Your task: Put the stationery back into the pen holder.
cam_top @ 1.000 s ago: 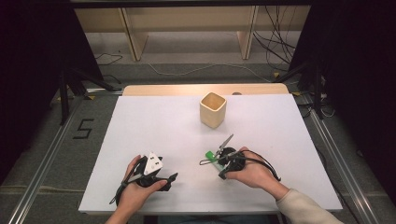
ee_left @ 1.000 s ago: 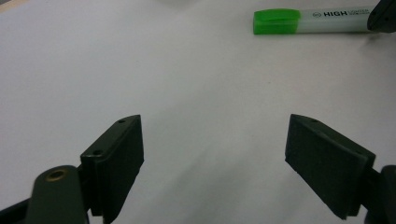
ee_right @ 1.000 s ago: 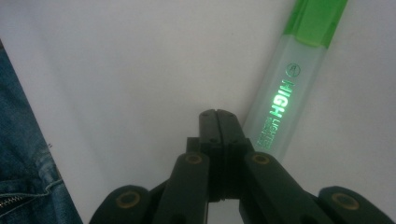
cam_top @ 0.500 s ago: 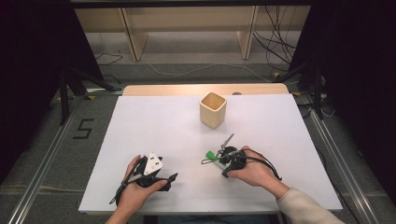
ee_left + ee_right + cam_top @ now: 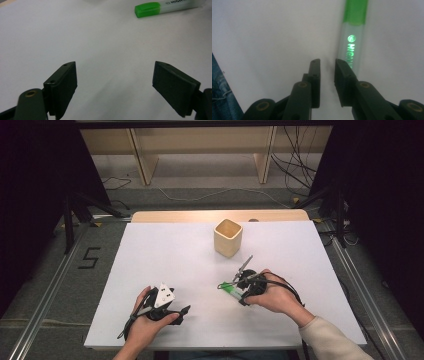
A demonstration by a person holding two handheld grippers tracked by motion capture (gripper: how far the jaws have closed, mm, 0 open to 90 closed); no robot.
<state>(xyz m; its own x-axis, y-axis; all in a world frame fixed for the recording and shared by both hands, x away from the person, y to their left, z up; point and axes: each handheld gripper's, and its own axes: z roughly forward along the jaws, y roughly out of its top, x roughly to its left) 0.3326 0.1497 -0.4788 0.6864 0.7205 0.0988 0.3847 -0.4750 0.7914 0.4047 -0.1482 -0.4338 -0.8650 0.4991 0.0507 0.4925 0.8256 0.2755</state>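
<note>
Evidently light, stiff and slick, the green highlighter [image 5: 352, 37] lies flat on the bench [image 5: 165, 255] just beside the right gripper [image 5: 327, 65], fingers narrowly parted, just opening, empty; grasp mid-barrel.

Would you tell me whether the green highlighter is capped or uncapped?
Capped: the highlighter lies flat on the white table, its green cap seated on the end.
</note>
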